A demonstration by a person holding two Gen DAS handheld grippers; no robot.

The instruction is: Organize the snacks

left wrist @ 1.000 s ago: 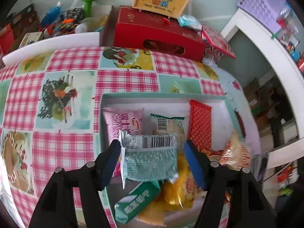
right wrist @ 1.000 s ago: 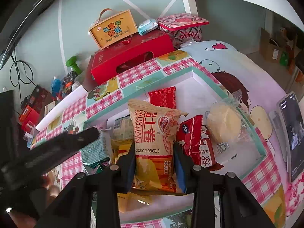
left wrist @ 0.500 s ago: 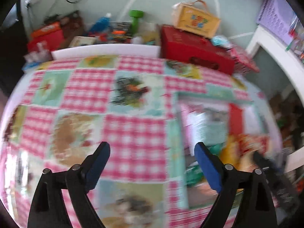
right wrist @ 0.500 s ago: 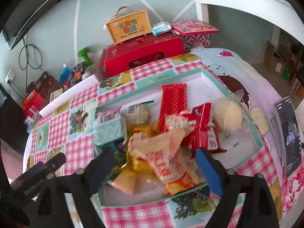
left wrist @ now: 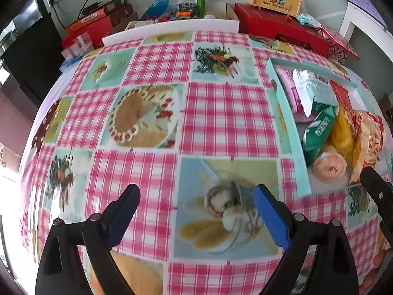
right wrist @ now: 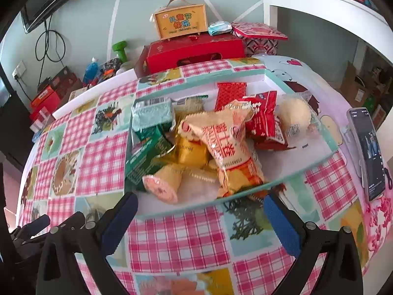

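Clearly "儿童节快乐" on yellow box [right wrist: 181, 23]

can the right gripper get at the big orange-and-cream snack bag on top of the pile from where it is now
Probably yes. The right gripper is open and empty, just outside the tray's near rim. The orange-and-cream snack bag lies on top of the pile with nothing over it; only the low rim must be cleared.

Pink-checked tablecloth [left wrist: 228, 113] with food pictures. Behind the table: long red gift box [right wrist: 194, 51] bearing a yellow handled carton [right wrist: 181, 23]; green dumbbell [right wrist: 120, 49]. Smartphone [right wrist: 371, 152] at right edge.
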